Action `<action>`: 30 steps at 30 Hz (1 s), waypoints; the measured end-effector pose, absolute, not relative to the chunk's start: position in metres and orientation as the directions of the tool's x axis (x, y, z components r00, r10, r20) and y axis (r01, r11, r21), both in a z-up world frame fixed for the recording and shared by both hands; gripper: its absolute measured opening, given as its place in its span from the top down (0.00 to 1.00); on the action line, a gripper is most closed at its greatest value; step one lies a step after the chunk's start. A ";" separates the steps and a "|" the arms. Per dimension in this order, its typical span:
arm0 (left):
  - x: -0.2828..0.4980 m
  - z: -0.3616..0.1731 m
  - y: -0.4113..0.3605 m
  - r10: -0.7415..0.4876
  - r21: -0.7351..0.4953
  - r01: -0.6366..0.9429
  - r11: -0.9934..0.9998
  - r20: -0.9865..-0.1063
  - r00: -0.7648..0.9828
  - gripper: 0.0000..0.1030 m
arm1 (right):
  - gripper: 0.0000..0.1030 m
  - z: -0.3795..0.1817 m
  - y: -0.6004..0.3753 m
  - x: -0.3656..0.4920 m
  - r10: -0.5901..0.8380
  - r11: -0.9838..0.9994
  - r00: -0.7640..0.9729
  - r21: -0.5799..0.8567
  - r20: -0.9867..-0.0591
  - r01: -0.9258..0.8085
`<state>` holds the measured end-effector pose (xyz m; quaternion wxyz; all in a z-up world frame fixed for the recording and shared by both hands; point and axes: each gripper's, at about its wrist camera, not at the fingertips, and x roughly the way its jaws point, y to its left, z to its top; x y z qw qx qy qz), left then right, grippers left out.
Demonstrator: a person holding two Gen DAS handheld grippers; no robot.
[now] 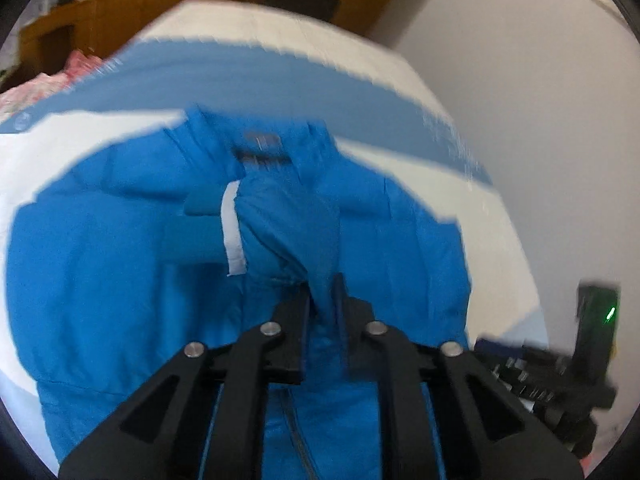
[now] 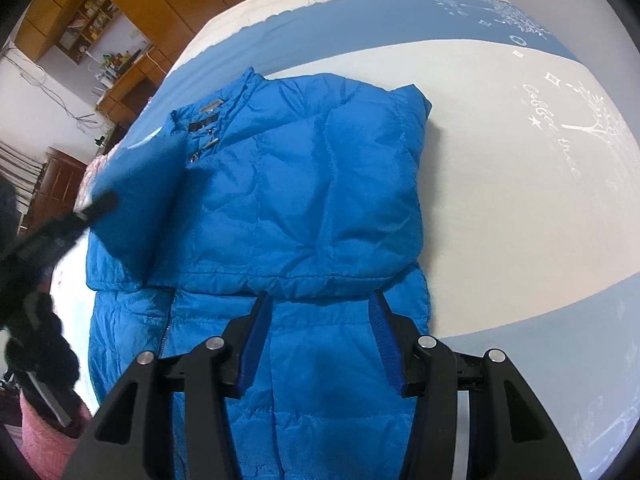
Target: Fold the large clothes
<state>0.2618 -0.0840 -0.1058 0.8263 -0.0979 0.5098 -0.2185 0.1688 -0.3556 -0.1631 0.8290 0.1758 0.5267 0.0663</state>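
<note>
A bright blue puffer jacket [image 2: 304, 184] lies spread on a bed [image 2: 500, 208], collar toward the far end, zip running down its front. The bed's cover is white with broad bands of soft blue [image 2: 400, 12] across it and pale printed lettering and a tree motif [image 2: 588, 120] near the right side. In the right wrist view the jacket's upper half looks already doubled over the lower, with a gathered hem crossing just ahead of the fingers.

The left gripper [image 1: 322, 296] has its black fingers drawn together on a bunched fold of the jacket's fabric, most likely a sleeve, lifted above the chest; a white strip [image 1: 232, 232] of lining or label shows on that raised bundle. This view is motion-blurred. The right gripper [image 2: 320, 312] hovers over the lower part of the jacket with its blue-padded fingers [image 2: 380, 320] spread well apart and nothing between them.

Around the bed: a plain white wall [image 1: 540, 100] on the right, wooden cabinets and shelving [image 2: 100, 20] cluttered with small items at the far left, loose cables trailing down the wall there, and some pink patterned fabric [image 1: 52, 84] beside the bed's left edge.
</note>
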 end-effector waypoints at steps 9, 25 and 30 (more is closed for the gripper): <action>0.214 -0.079 -0.043 -0.581 -0.443 0.403 0.801 -0.737 0.345 0.39 | 0.50 -0.141 -0.327 0.201 0.350 0.925 0.427 0.381 -0.834 -0.015; 0.264 -0.136 0.066 -0.208 -0.238 -0.036 0.971 -0.905 0.372 0.49 | 0.51 -0.158 -0.205 0.267 0.423 0.906 0.282 0.395 -0.861 -0.152; 0.267 -0.128 0.060 -0.222 -0.246 -0.018 0.969 -0.900 0.375 0.51 | 0.86 -0.157 -0.223 0.266 0.402 0.915 0.323 0.382 -0.857 -0.126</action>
